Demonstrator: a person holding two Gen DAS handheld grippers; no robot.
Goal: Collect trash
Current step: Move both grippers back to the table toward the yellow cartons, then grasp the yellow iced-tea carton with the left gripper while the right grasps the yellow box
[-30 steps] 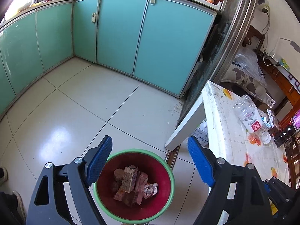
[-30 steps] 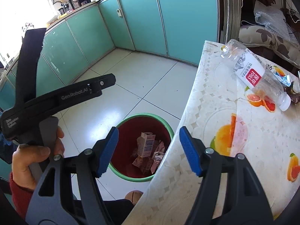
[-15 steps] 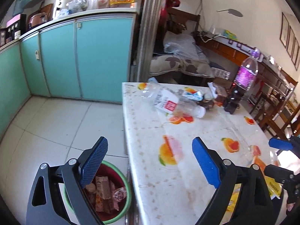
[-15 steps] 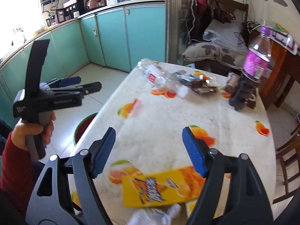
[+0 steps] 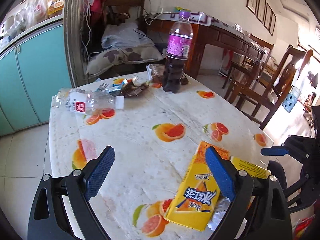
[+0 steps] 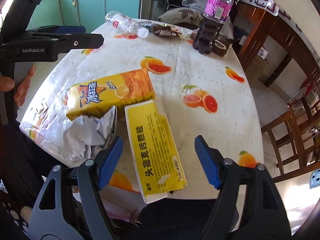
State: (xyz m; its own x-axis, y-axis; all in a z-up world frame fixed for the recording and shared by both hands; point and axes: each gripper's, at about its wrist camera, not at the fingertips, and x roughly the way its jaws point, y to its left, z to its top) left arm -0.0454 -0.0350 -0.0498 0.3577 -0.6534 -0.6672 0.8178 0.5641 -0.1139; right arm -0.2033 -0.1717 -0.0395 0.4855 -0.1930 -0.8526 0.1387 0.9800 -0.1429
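Note:
A yellow drink carton [image 5: 193,197] [image 6: 110,94] lies flat on the fruit-print table [image 5: 140,140] near its front edge. A yellow medicine box [image 6: 156,150] lies beside it, and crumpled white paper [image 6: 86,134] sits next to both. An empty clear bottle [image 5: 88,102] [image 6: 126,24] and several wrappers [image 5: 132,88] lie at the far end. My left gripper [image 5: 160,176] is open and empty above the table, its right finger over the carton. My right gripper [image 6: 159,160] is open and empty, its fingers on either side of the medicine box.
A purple-capped bottle of dark drink [image 5: 177,56] [image 6: 214,18] stands upright at the far end with a brown packet [image 6: 222,44] beside it. Wooden chairs [image 5: 270,84] [image 6: 290,130] stand to the right of the table. Teal cabinets [image 5: 30,80] line the left.
Both grippers have swung from the red bin on the floor to over the table. The carton, medicine box and crumpled paper have come into close view. Both stay open.

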